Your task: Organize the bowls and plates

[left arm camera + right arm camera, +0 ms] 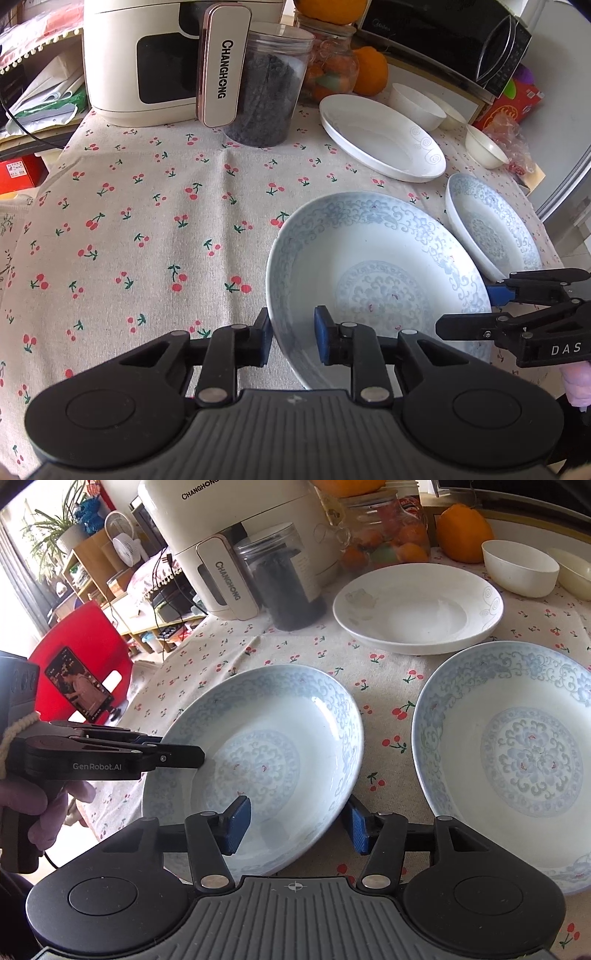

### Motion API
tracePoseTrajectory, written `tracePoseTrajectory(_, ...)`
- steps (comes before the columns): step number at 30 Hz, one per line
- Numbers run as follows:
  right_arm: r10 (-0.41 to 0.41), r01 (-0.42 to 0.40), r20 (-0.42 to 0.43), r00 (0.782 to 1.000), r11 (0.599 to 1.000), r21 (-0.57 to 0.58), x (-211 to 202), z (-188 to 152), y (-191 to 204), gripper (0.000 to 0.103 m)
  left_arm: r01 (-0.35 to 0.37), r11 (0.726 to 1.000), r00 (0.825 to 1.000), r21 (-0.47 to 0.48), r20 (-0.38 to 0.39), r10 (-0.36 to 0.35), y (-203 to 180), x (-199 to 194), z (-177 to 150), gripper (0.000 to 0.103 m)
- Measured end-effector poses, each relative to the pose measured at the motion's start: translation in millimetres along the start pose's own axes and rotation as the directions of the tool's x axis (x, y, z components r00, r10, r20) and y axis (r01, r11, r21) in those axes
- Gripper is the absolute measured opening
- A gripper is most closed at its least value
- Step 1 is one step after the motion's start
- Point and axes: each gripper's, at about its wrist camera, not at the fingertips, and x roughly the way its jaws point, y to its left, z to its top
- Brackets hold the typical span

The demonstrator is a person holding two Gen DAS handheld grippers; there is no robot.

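- Blue-patterned plate (pixel 273 746): on the cherry-print table (pixel 147 229), gripped at opposite rims by both grippers.
- Left gripper (pixel 293 339): fingers clamped across the plate's left rim.
- Right gripper (pixel 299 825): fingers straddle the right rim, pads seemingly pressing it.
- Second blue-patterned plate (pixel 517 760): just beside, right.
- White plate (pixel 417 605): behind both.
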Motion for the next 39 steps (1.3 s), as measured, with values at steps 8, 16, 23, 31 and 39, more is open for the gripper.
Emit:
tracePoseTrajectory(8, -0.044, 0.044, 0.002, 0.999, 0.998, -0.034, -3, 1, -2, 0.027, -0.037, 0.999, 0.999, 0.006, 0.036, 0.036, -1, -2, 1, 0.018)
tracePoseTrajectory(16, -0.037, 0.04, 0.054, 0.998, 0.998, -0.056, -16, 7, 6, 0.027, -0.039, 0.999, 0.994, -0.02, 0.098, 0.04, 1, -15, 7, 0.017)
tracePoseTrajectory(23, -0.024, 0.028, 0.108, 0.994, 0.999, -0.035, -33, 19, 0, 0.027, -0.023, 0.999, 0.99, -0.026, 0.142, 0.026, -9, -22, 15, 0.017)
tracePoseTrajectory(31, -0.043, 0.042, 0.161, 0.986, 0.999, 0.011, -55, 28, -22, 0.027, 0.001, 1.0, 0.987, -0.001, 0.163, -0.001, -38, -22, 28, 0.017)
tracePoseTrajectory(39, -0.082, 0.076, 0.17, 0.982, 0.996, 0.045, -74, 25, -52, 0.027, 0.024, 0.999, 0.99, 0.038, 0.137, -0.029, -71, -4, 38, 0.017)
